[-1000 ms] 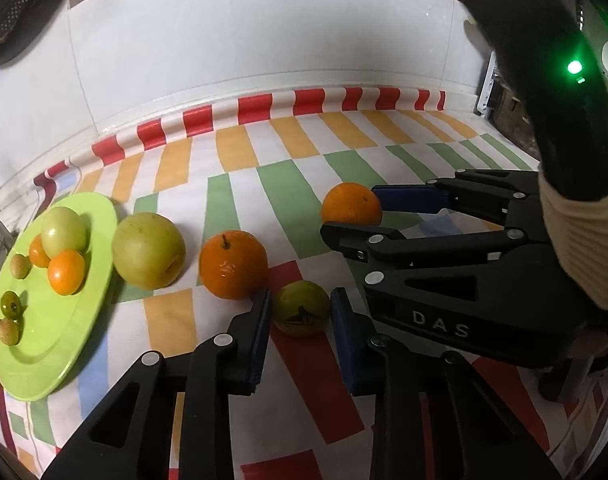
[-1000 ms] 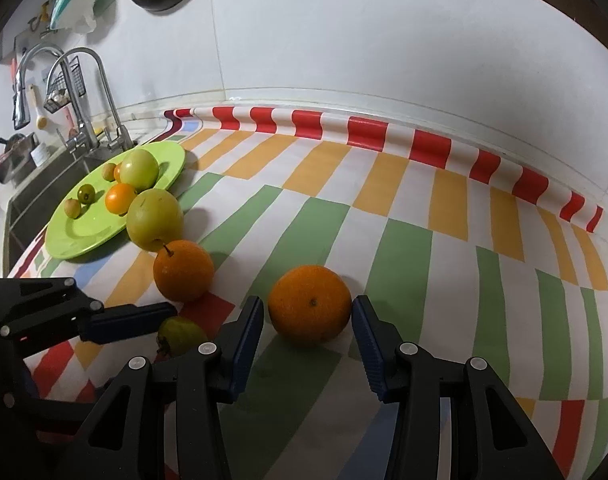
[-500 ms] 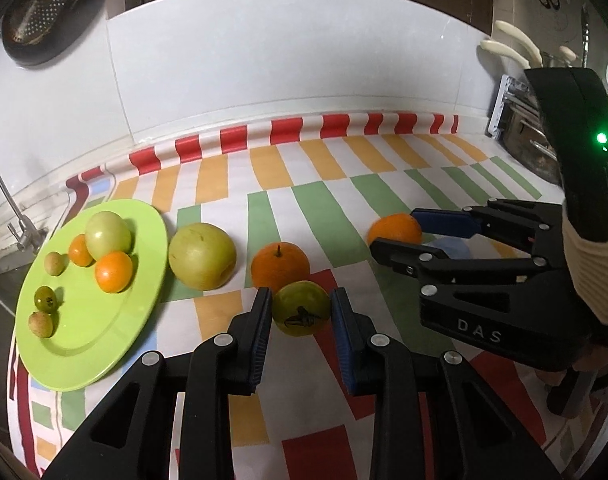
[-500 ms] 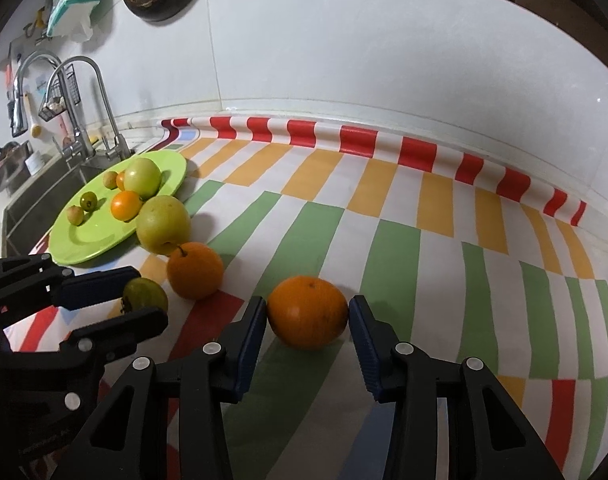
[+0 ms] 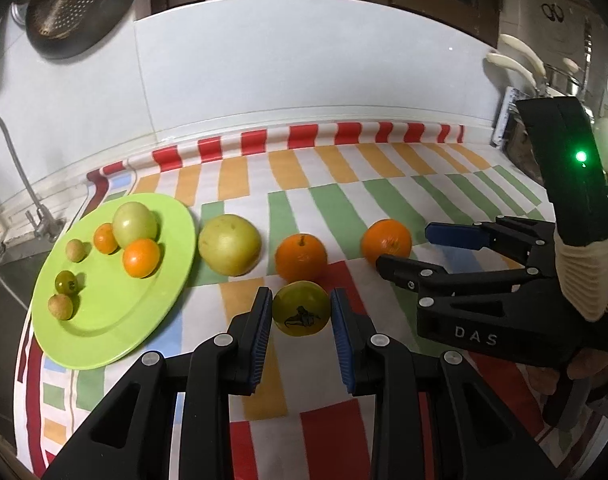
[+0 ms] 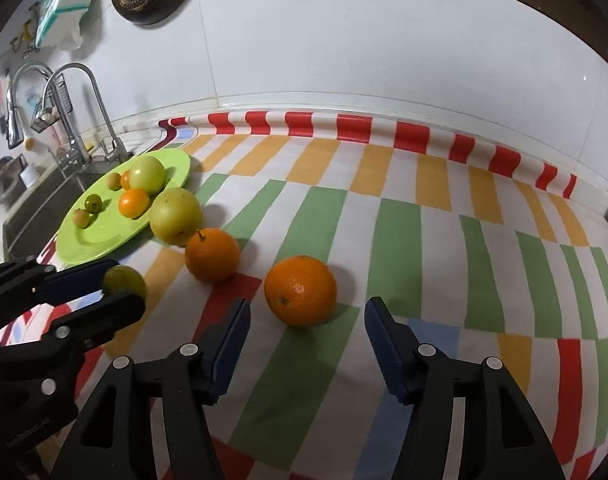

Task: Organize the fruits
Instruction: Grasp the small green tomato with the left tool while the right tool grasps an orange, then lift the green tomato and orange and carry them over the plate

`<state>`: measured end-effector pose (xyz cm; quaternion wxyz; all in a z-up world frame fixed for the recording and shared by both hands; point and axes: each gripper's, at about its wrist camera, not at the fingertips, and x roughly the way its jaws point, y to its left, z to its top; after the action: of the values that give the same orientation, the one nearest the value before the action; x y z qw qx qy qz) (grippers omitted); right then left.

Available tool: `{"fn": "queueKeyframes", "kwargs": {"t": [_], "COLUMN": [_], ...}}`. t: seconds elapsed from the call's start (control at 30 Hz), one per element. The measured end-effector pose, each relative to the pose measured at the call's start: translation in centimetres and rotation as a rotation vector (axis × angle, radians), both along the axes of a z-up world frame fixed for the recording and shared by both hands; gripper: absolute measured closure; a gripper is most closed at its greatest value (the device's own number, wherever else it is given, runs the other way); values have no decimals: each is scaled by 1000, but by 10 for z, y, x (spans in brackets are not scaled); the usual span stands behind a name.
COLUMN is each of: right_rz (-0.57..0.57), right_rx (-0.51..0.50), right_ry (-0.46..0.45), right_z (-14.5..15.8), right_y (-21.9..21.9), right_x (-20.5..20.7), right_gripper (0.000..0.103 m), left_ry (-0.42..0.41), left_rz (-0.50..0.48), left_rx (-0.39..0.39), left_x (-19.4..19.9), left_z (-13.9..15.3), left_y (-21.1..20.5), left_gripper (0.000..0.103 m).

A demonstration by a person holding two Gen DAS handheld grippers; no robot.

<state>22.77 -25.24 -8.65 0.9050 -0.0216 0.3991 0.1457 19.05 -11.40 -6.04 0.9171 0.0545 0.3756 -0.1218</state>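
My left gripper (image 5: 301, 314), clamped on the small green fruit (image 5: 301, 314), has lifted it clear of the striped cloth (image 5: 344, 200) for transfer to the green plate (image 5: 103, 340), while my right gripper's (image 6: 306, 330) jaws are opening off the orange (image 6: 299, 290), which rests on the cloth untouched.

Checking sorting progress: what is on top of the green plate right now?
The green plate holds six fruits: a pale green apple, two small oranges, a dark green one and two small brownish ones. Nothing shows beneath them.
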Motion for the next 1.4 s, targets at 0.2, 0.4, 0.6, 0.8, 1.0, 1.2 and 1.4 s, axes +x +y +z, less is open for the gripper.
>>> {"fn": "queueKeyframes", "kwargs": {"t": [0.2,0.4,0.6,0.8,1.0,1.2,1.4], "right_rz": [37,9,20,19,-6,-39,-53], "right_rx": [-33,-73,-89,-65,-41,-24,-10], "right_ry": [-10,-56,-31,-38,-55,-89,-120], "right_z": [-8,-8,-10,0,17,37,53], "right_y": [13,16,17,16,17,18,27], "right_x": [17,30,34,17,-4,-25,-47], "right_gripper": [44,45,60,60,60,60,60], "left_ry": [6,11,1,-8,-39,-62,-82], "left_rz": [27,40,53,52,32,25,28], "left_rx": [10,10,9,-7,-28,-29,-43], "left_x": [10,18,21,18,5,-9,-23], "left_z": [-4,-6,-4,1,12,24,35], "left_y": [5,9,12,16,18,25,39], "left_gripper": [73,73,73,73,73,73,73]}}
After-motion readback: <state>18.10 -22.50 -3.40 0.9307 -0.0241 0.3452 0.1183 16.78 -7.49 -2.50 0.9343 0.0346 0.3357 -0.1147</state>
